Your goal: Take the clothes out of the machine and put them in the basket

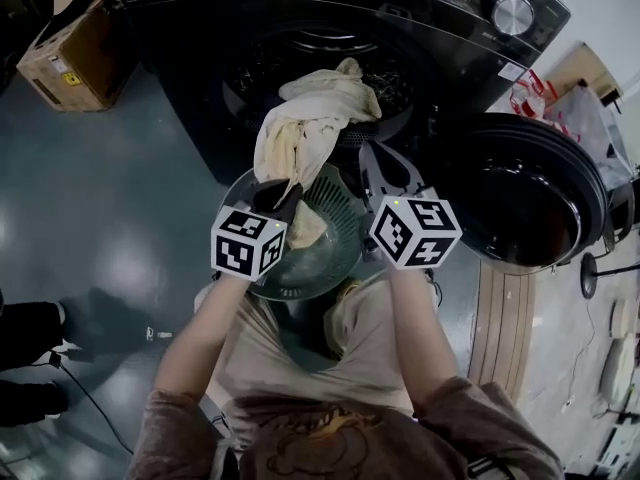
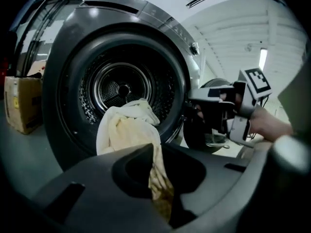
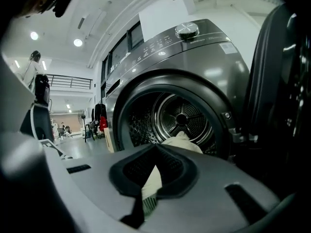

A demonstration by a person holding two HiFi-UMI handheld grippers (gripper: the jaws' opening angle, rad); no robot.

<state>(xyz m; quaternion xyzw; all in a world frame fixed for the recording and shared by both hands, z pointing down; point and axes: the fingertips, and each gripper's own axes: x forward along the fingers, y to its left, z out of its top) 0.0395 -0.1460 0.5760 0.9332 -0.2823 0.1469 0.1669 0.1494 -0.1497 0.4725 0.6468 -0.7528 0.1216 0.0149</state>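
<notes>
Cream cloth hangs out of the machine. Its far end lies over the lip of the drum and its near end runs down into your left gripper.

In the left gripper view, that gripper's jaws are clamped on a bunched fold of the cloth, with the fabric pinched in the slot between them. The held end hangs over the basket, a round grey-green tub on the floor just in front of the machine, between your two grippers. None of the cloth lies flat in the basket; the stretch between drum and gripper is in the air.

Your right gripper is level and points at the drum mouth, just to the right of the cloth and above the basket's right rim. Its jaws stand a narrow slit apart. A pale strip of cloth and a ribbed green bit of the basket show through the slit, and the head view shows nothing gripped there.

The door is swung fully open to the right of that gripper. A box sits on the floor to the left of the machine.
</notes>
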